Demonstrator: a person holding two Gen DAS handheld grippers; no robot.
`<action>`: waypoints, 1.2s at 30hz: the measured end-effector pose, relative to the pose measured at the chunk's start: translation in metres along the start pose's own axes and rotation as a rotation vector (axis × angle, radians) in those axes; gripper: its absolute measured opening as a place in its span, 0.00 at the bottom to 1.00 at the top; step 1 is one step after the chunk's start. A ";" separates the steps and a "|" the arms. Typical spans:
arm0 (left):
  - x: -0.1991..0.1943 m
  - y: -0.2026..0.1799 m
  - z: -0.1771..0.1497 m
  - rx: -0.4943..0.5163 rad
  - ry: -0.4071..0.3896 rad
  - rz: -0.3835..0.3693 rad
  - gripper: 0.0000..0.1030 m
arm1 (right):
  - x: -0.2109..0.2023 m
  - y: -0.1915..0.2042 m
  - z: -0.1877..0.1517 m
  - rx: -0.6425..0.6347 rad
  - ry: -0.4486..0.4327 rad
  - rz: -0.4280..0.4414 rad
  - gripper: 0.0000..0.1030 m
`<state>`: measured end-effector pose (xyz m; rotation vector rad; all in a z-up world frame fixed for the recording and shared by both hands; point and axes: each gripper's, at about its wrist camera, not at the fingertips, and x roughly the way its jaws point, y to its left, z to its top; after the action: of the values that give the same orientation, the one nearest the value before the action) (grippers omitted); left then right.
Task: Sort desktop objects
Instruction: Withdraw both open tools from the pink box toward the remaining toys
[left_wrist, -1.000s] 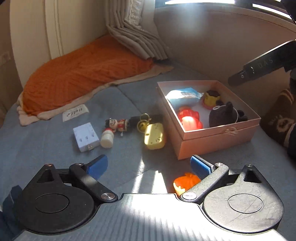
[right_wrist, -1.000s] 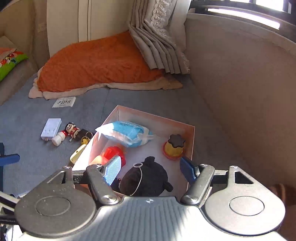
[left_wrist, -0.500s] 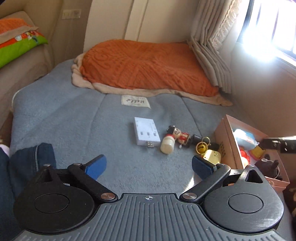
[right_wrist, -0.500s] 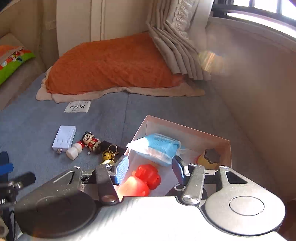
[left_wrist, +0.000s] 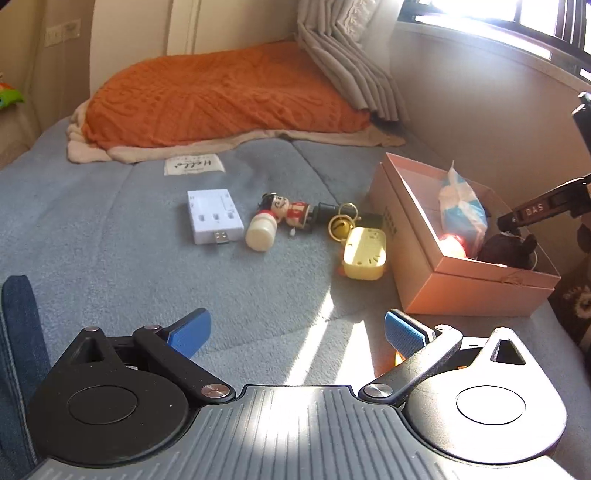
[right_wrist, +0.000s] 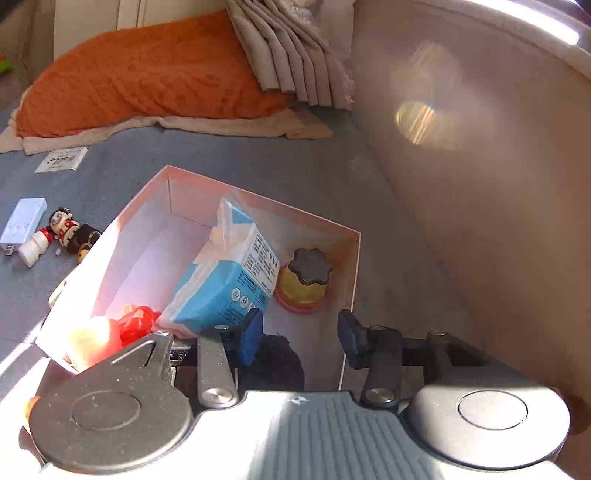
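Observation:
A pink box (left_wrist: 461, 288) (right_wrist: 352, 258) on the blue blanket holds a blue tissue pack (right_wrist: 229, 280) (left_wrist: 461, 206), a yellow toy with a dark cap (right_wrist: 304, 280), a red toy (right_wrist: 136, 325) and a black plush (left_wrist: 506, 247). Left of the box lie a white USB hub (left_wrist: 212, 216), a small doll figure (left_wrist: 288, 212), a white bottle (left_wrist: 260, 234), a gold bell (left_wrist: 340, 227) and a yellow case (left_wrist: 365, 253). My left gripper (left_wrist: 295, 332) is open and empty above the blanket. My right gripper (right_wrist: 299, 336) is open over the box, above the plush.
An orange blanket (left_wrist: 221, 96) lies at the back, with grey curtains (left_wrist: 351, 70) and a beige wall (right_wrist: 480, 166) to the right. A white "Hello" card (left_wrist: 194, 165) lies on the blanket. An orange toy (left_wrist: 399, 360) peeks out behind my left gripper's right finger.
The left view has swung back right, nearer the box. The right gripper has closed in over the box, and the tissue pack now stands tilted up.

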<state>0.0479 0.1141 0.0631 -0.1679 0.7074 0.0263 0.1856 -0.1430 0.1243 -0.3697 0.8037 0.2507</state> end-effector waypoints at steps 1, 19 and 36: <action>-0.001 0.004 0.001 -0.016 -0.009 0.024 1.00 | -0.020 0.003 -0.008 -0.007 -0.040 0.045 0.47; -0.001 0.031 0.005 -0.137 -0.020 0.136 1.00 | -0.037 0.158 -0.100 -0.279 0.022 0.322 0.65; -0.027 0.058 0.018 -0.272 -0.157 0.305 1.00 | -0.078 0.170 -0.046 -0.579 -0.175 0.204 0.56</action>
<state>0.0349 0.1747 0.0857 -0.3132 0.5655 0.4245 0.0430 -0.0135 0.1138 -0.7991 0.5847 0.7030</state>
